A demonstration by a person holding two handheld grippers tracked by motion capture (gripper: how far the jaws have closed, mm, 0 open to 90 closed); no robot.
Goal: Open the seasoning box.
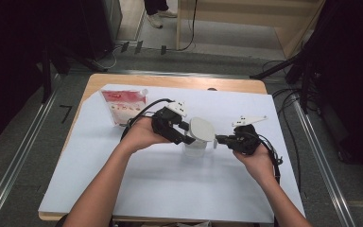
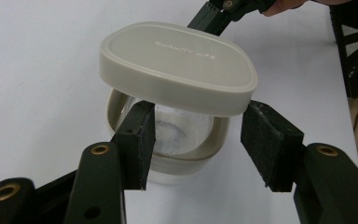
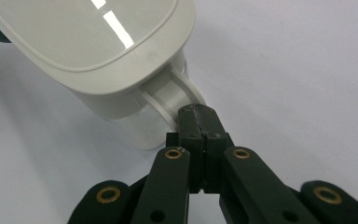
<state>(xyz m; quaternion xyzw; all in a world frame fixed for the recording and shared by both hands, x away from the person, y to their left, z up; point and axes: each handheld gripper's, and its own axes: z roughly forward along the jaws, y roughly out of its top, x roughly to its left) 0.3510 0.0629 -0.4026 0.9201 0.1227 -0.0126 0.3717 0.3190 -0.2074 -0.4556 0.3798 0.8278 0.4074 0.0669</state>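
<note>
In the high view, a small clear plastic container (image 1: 194,146) with a pale grey rounded-square lid (image 1: 202,128) is seen standing on the white sheet (image 1: 170,184) that covers the wooden table (image 1: 170,81). The left gripper (image 1: 185,136) is held against the container's left side and the right gripper (image 1: 220,139) against its right side. A red-and-white packet (image 1: 123,105) lies well apart, toward the far left of the sheet.

In the left gripper view, the lid (image 2: 177,65) is seen tilted and raised off the container's beige rim (image 2: 214,140), its near edge lying between the two black pads. The left pad (image 2: 142,140) is set against the rim beneath the lid; the right pad (image 2: 265,142) stands just beside the lid's corner, with a gap visible. The jaws are about half spread, and whether they press on the lid cannot be told.

In the right gripper view, the jaws of the right gripper (image 3: 196,122) are seen closed together on the container's white side handle (image 3: 179,93), just below the lid (image 3: 98,42).
</note>
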